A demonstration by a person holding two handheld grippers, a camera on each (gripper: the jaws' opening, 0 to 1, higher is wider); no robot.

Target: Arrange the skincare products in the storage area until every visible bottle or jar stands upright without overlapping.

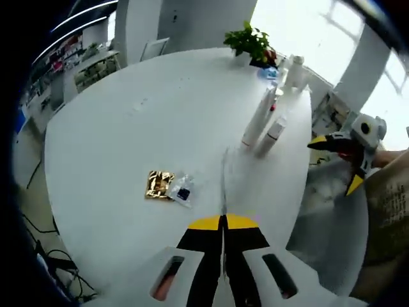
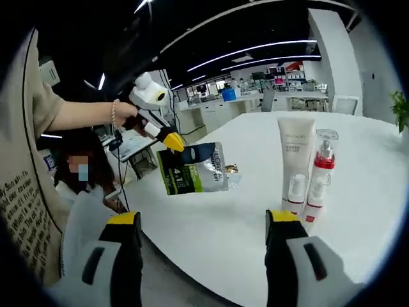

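Your left gripper (image 1: 223, 220) had its jaws pressed together, tips touching, and in the right gripper view it was raised at the end of your outstretched arm. Your right gripper (image 2: 204, 220) stood with its jaws spread wide apart.

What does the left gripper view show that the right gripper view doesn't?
Left gripper view: extra white bottles at the table's far edge, and the right gripper seen from outside, jaws open.
Right gripper view: the printed face of the green-and-silver sachet clamped in the left gripper, plus the person's arm and office desks.
Both: white tube, spray bottle, gold sachet, white table.
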